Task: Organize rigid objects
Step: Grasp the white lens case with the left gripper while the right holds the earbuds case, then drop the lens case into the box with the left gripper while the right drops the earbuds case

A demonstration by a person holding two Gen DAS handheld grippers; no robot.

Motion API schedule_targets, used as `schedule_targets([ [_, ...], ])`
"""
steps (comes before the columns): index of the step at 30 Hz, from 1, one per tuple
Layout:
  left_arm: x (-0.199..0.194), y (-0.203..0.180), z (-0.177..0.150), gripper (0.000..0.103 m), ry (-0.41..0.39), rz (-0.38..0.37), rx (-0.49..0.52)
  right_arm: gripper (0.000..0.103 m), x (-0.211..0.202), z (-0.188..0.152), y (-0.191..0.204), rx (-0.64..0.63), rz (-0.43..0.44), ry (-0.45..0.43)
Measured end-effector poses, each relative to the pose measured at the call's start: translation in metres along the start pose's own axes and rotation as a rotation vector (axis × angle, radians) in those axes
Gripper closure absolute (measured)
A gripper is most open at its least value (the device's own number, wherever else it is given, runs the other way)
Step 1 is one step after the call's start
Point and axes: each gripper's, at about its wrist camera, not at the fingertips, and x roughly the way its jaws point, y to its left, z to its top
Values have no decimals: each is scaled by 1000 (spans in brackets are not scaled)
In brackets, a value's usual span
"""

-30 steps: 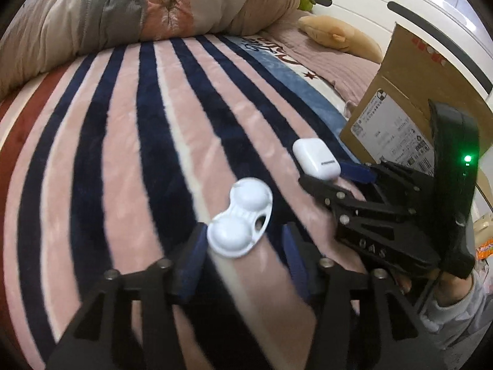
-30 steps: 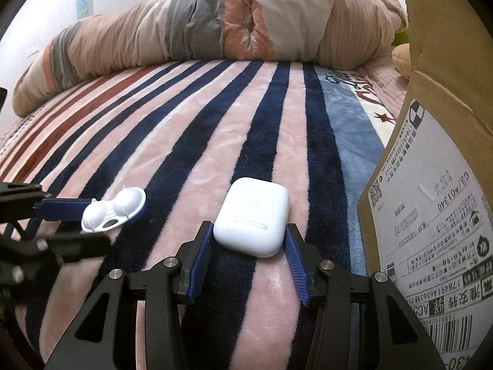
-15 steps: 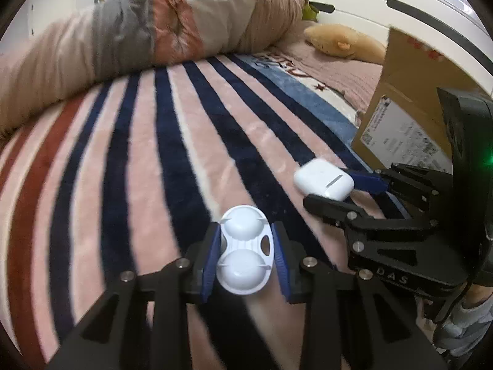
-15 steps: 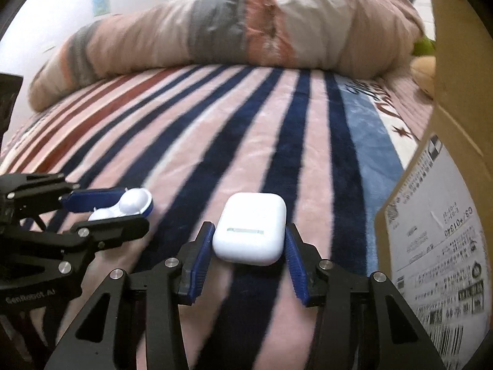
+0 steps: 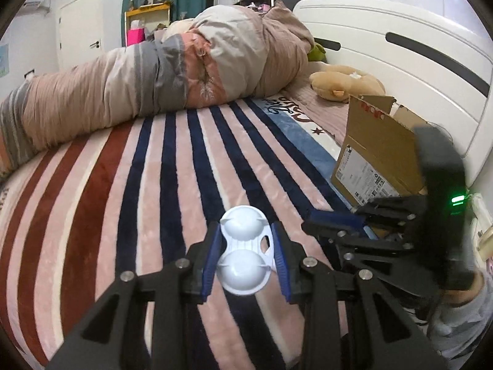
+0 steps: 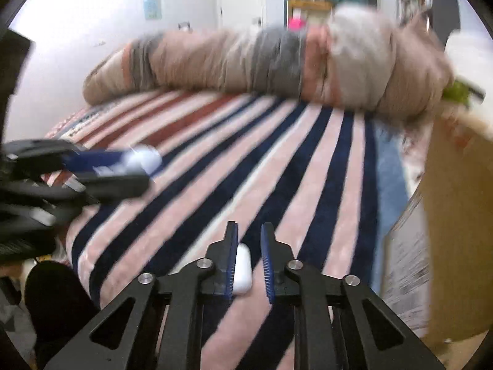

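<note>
Between the blue pads of the left gripper (image 5: pixel 246 257), in the left wrist view, sits a white lens case (image 5: pixel 244 254) with two round caps, one behind the other. Both pads press on its narrow waist, and it is held above the striped blanket (image 5: pixel 101 203). To the right is the right gripper (image 5: pixel 336 222), and behind it an open cardboard box (image 5: pixel 374 151) stands on the bed. Much free blanket lies ahead, up to the rolled duvet (image 5: pixel 148 92).

From the right wrist view, which is blurred, the right gripper's fingers are nearly closed. A white earbud case (image 6: pixel 242 269) stands on edge against the left pad (image 6: pixel 231 265); a small gap shows at the other pad, so I cannot tell if it is gripped. The box wall is close on the right.
</note>
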Motion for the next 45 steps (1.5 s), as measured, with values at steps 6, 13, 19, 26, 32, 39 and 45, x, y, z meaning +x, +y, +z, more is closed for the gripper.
schedule_targets([
  [6,17,10,-10,73,31,-4,-20,64,18,-14,-20,97,88,38],
  [13,20,13,-13,73,38,-2,-26,58,42,-23,5,-4,162,84],
  [19,15,18,-17,73,36,11,-43,64,42,-25,17,-61,81,68],
  [26,-11,7,-7,73,-20,-11,-15,64,-33,-4,14,-56,105,-102],
  [32,-47,-36,29,73,-117,-69,73,64,-132,14,-17,-51,9,-305],
  [39,-46,-124,87,73,-164,-204,220,64,-152,21,-126,9,-254,-205],
  [45,-3,-179,124,73,-97,-272,283,64,-91,20,-165,-92,-300,73],
])
